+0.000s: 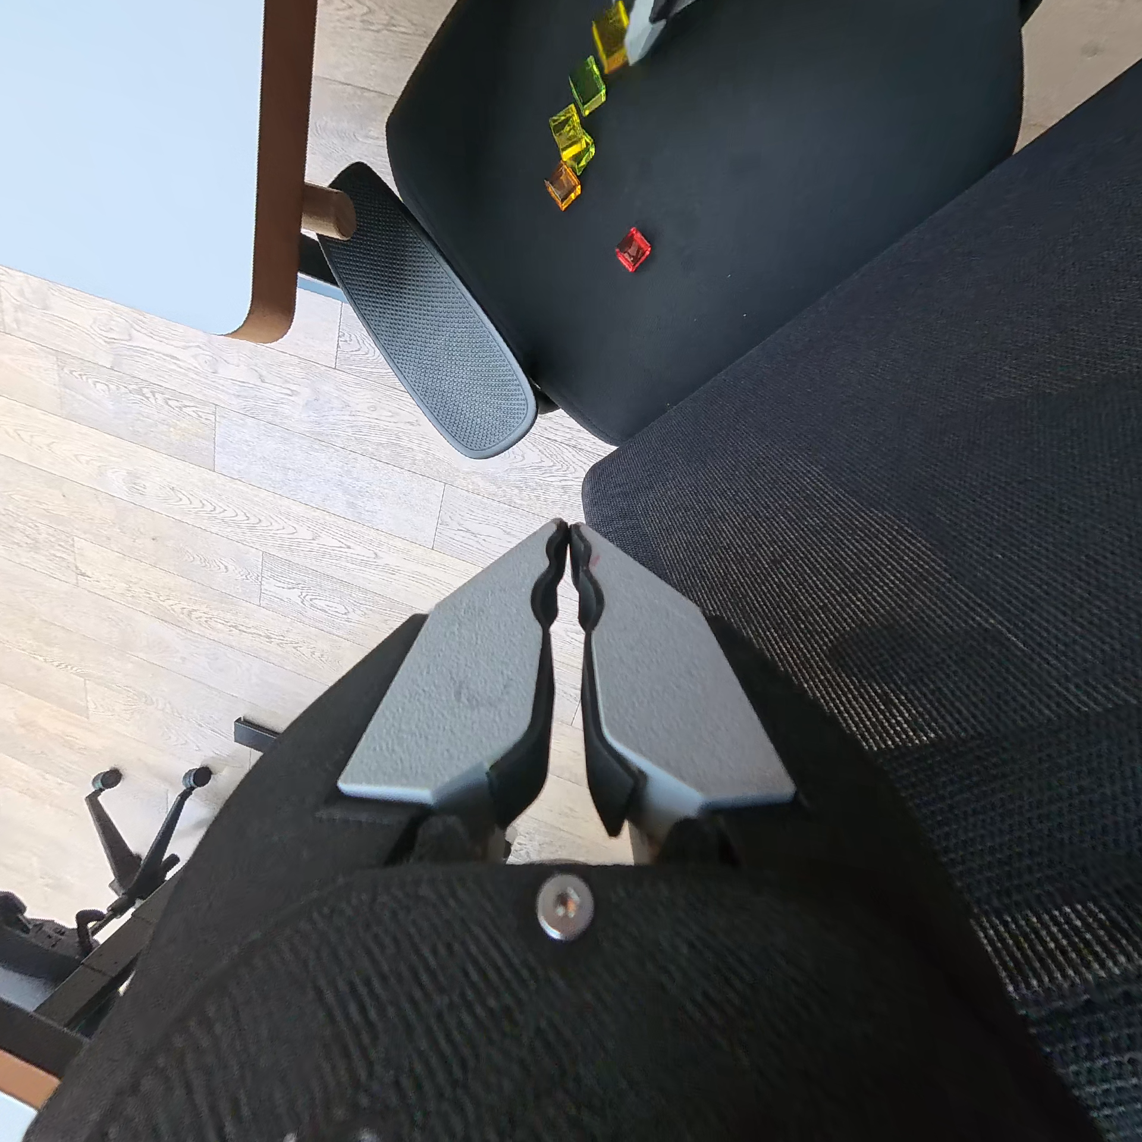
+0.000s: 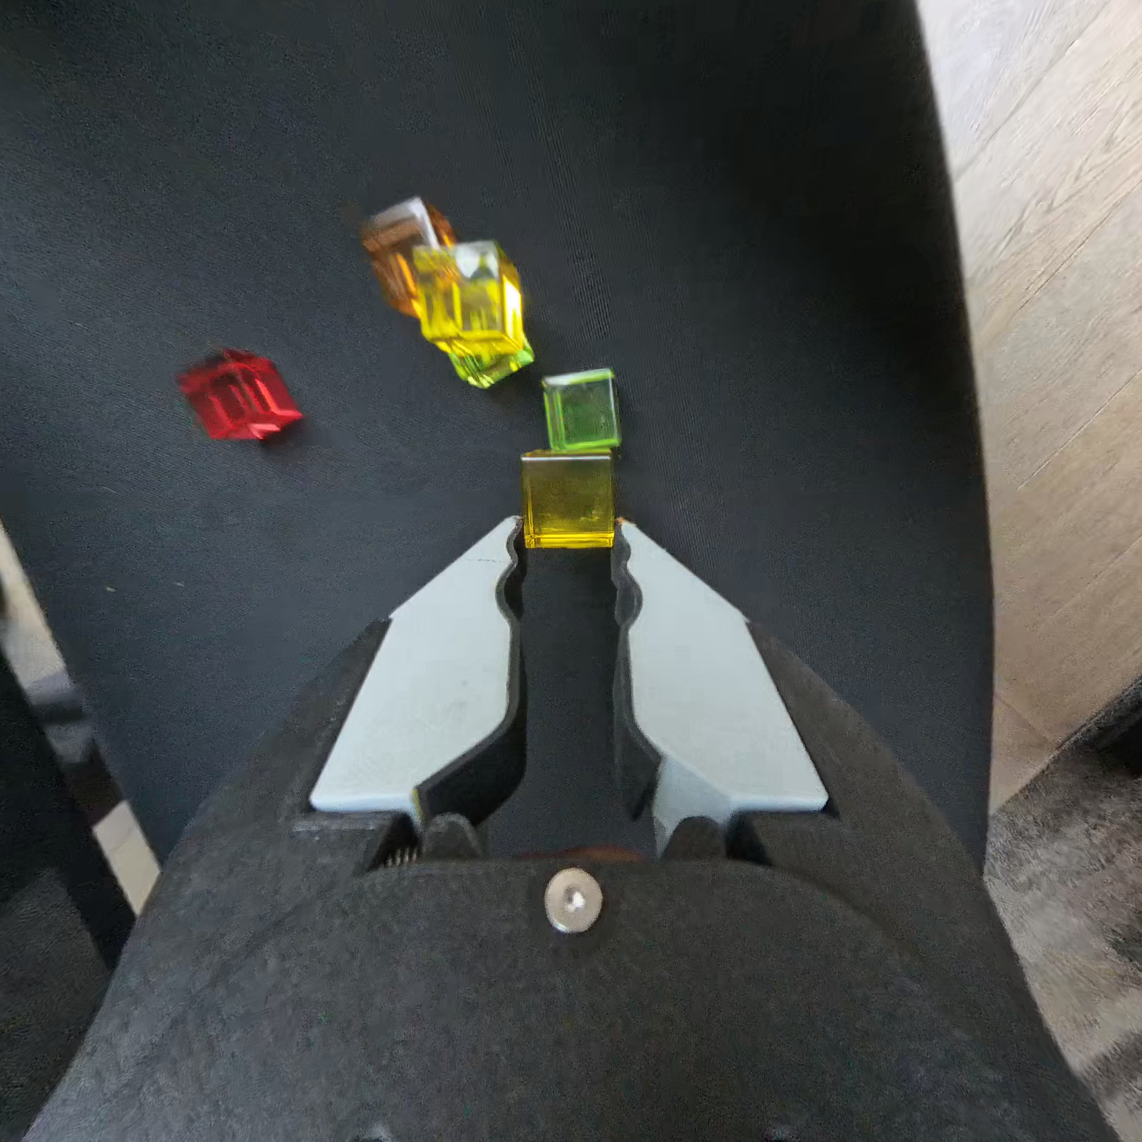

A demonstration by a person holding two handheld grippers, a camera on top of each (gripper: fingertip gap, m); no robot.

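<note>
a dark yellow cube (image 2: 567, 499) sits on the black chair seat (image 2: 772, 259), pinched at its near edge between the right gripper (image 2: 568, 536) tips, a green cube (image 2: 581, 409) just beyond, stacked yellow cubes (image 2: 473, 303) and a red cube (image 2: 238, 395) farther; the left gripper (image 1: 569, 536), tips pressed together and empty, hangs over the wood floor (image 1: 185, 494).
</note>
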